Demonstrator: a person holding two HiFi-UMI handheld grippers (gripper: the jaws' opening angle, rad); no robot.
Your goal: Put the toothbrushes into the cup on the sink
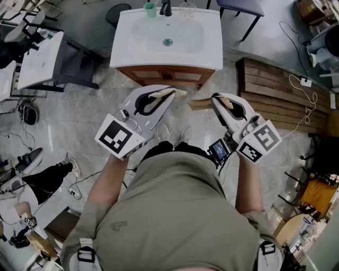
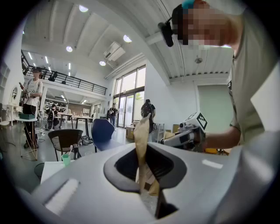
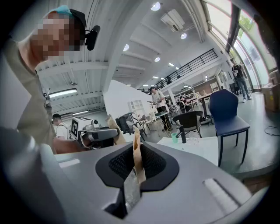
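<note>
Holding the two grippers side by side, tips pointing forward, you stand just short of the white sink [image 1: 212, 32], which lies ahead of both. Left gripper [image 1: 165, 95]: jaws pressed together on a tan packet [image 1: 178, 92], a flat paper sleeve that rises upright from between them in the left gripper view; its contents cannot be made out. Right gripper [image 1: 214, 100]: jaws likewise pinched on a second tan packet [image 1: 198, 104], which sticks out toward the left gripper, the two packets near each other but apart. Green cup [image 1: 151, 9]: upright on the sink's far rim, straight ahead of the left gripper and well apart from its tips. Black faucet [image 1: 166, 8]: just to the right of the cup, roughly ahead of the gap between the grippers. Clear glass [image 1: 186, 7]: on the same rim beyond the faucet, ahead of the right gripper. Drain [image 1: 168, 42]: in the basin, on the near side of the faucet.
</note>
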